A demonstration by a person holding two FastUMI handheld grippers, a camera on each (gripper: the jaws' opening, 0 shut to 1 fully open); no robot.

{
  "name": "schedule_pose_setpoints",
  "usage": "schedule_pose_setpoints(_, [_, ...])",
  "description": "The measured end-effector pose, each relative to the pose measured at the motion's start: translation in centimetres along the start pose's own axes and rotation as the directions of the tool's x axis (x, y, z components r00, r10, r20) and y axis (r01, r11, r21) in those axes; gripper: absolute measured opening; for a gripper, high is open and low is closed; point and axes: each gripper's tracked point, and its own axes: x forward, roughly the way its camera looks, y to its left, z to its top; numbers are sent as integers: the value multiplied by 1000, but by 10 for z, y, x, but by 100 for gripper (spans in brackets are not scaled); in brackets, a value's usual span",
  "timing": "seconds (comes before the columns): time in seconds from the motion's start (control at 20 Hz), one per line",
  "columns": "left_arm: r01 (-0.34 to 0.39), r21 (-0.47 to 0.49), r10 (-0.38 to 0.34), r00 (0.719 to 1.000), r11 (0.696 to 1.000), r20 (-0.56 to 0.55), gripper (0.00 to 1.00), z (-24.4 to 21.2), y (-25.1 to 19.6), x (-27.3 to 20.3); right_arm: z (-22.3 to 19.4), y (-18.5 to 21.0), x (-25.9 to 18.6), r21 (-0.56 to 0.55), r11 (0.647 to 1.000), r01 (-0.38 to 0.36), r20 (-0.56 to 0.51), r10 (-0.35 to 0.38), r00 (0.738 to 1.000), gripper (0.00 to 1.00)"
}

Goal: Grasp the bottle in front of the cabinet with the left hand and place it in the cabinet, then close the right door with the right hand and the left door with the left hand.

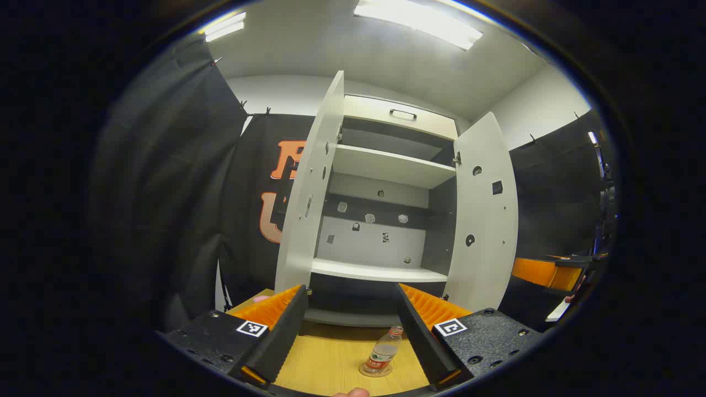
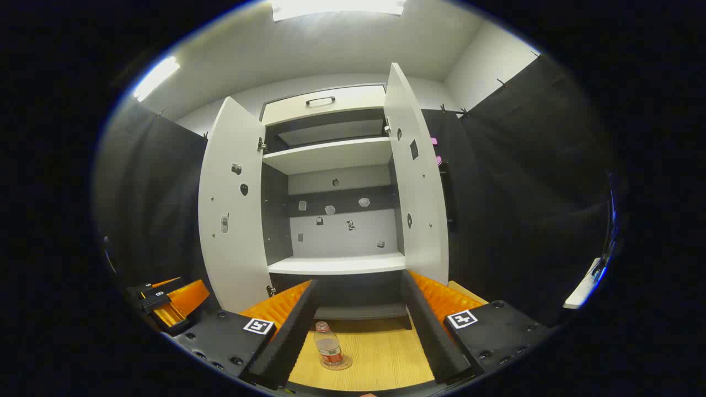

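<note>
Black cloth walls (image 2: 524,182), white ceiling (image 1: 331,49) with 2 strip lights (image 1: 419,22), wooden tabletop (image 2: 375,353).

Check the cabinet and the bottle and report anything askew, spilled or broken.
Nothing stands out. The bottle stands upright on the wooden surface before the cabinet, no spill around it. Both doors hang open and look intact.

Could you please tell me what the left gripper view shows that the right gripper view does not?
Left gripper view: the right gripper at its right edge, and a pink thing on the table beside the left door. Right gripper view: the left gripper at lower left. Both: the cabinet, wide open, and the bottle standing upright before it, between open jaws.
</note>
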Motion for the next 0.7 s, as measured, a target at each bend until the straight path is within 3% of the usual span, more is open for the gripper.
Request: schedule_pose_setpoints(0.7, [-15,11,15,1000,1000,4,94,2,1,-3,-3,0,-1,13,1000,-1,-8,1,1000,98])
